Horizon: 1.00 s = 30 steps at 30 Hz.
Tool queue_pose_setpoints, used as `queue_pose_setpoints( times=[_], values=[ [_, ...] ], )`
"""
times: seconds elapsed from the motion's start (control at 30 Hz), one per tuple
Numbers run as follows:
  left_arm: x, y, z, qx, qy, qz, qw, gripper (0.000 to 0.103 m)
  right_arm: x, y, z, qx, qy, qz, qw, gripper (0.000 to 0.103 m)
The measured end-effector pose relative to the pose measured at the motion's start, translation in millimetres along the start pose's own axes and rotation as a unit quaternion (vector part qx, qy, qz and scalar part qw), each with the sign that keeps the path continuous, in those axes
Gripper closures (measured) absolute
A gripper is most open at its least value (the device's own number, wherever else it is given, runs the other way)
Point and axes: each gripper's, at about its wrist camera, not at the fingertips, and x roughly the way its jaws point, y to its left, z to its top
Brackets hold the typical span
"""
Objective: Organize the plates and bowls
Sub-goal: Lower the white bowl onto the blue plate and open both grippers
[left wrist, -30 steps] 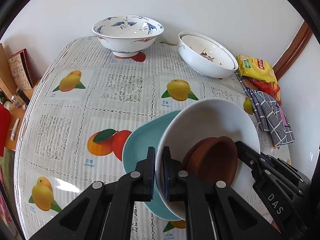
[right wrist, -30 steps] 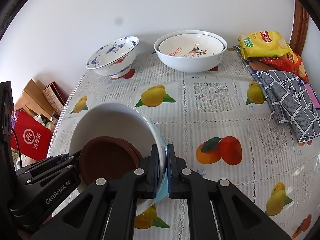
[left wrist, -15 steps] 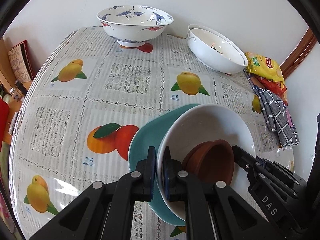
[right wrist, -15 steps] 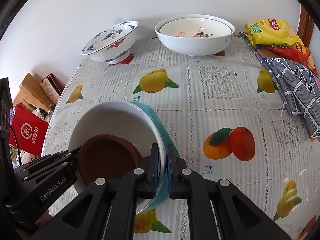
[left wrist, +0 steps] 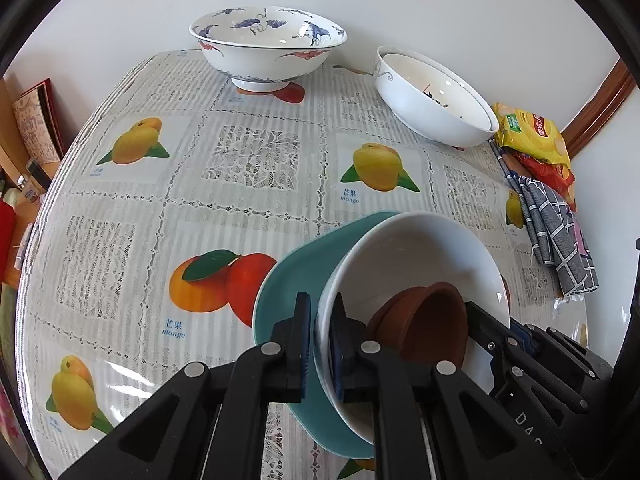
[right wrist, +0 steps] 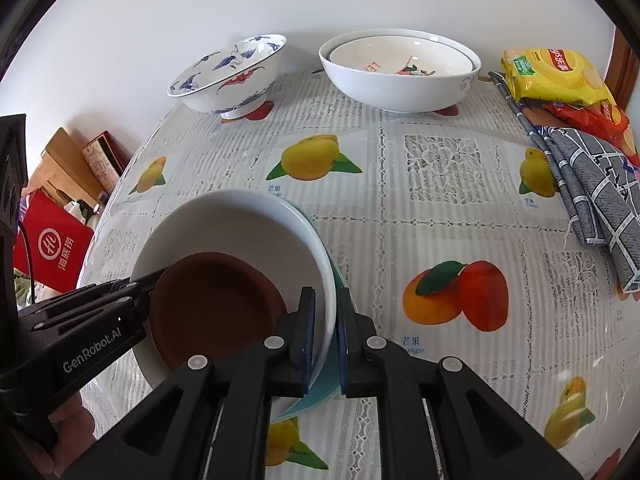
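— Bowls first, from the left: what stands at the far side of the table (left wrist: 120, 216)?

— From the left wrist, the blue-and-red painted bowl (left wrist: 267, 46) sits at about eleven o'clock, upright on its foot. At one o'clock are the nested white bowls (left wrist: 434, 96), one inside the other, and just beyond them at two o'clock lie the yellow snack bag (left wrist: 532, 136) and the grey checked cloth (left wrist: 560, 236).

— And the stack being handled?

— It is low in the middle, at about five o'clock. The teal plate (left wrist: 296, 280) lies underneath, the white bowl (left wrist: 416, 252) sits on it, and the brown bowl (left wrist: 432, 320) rests inside the white one.

— How do the tongs stand?

— The left gripper (left wrist: 319, 344) is clenched on the white bowl's rim, one finger inside, one outside. From the right wrist, the right gripper (right wrist: 326, 334) is clamped the same way on the opposite rim (right wrist: 326, 280), with the teal plate's edge (right wrist: 316, 396) showing beneath. Whether the stack touches the tablecloth, I cannot tell.
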Motion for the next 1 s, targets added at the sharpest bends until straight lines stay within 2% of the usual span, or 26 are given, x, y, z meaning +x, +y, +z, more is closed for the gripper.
queue_pose_setpoints(
  times=[0.1,0.33,0.47,0.53,0.63,0.7,0.77,0.93,1.0],
  values=[
    [-5,1,-2,0.001,-0.001,-0.009,1.0,0.092,-5,1,-2,-0.01,-0.006,-0.005,1.0,0.091],
    [-27,0,-11,0.016,-0.02,-0.003,0.9997,0.09,-20,-4,-9,-0.001,-0.013,-0.003,1.0,0.082],
    [-43,1,-22,0.024,-0.034,-0.005,0.9991,0.077,-37,-4,-17,-0.004,-0.02,-0.003,1.0,0.08],
    [-53,-1,-28,0.029,-0.041,-0.01,0.9987,0.077,-49,-5,-23,-0.008,-0.029,-0.006,1.0,0.078],
    [-69,-10,-38,0.042,-0.052,-0.011,0.9977,0.076,-69,-8,-34,-0.008,-0.046,-0.017,0.999,0.069],
    [-80,-19,-45,0.052,-0.061,-0.014,0.9967,0.071,-85,-12,-42,-0.006,-0.06,-0.028,0.998,0.065],
    [-94,-30,-54,0.062,-0.077,-0.017,0.9949,0.048,-103,-16,-51,-0.004,-0.072,-0.039,0.997,0.058],
    [-126,-58,-77,0.085,-0.119,-0.017,0.9891,0.039,-148,-28,-71,0.002,-0.1,-0.081,0.992,0.047],
    [-136,-67,-86,0.089,-0.128,-0.023,0.9876,0.034,-165,-33,-79,0.006,-0.111,-0.094,0.989,0.046]
  ],
)
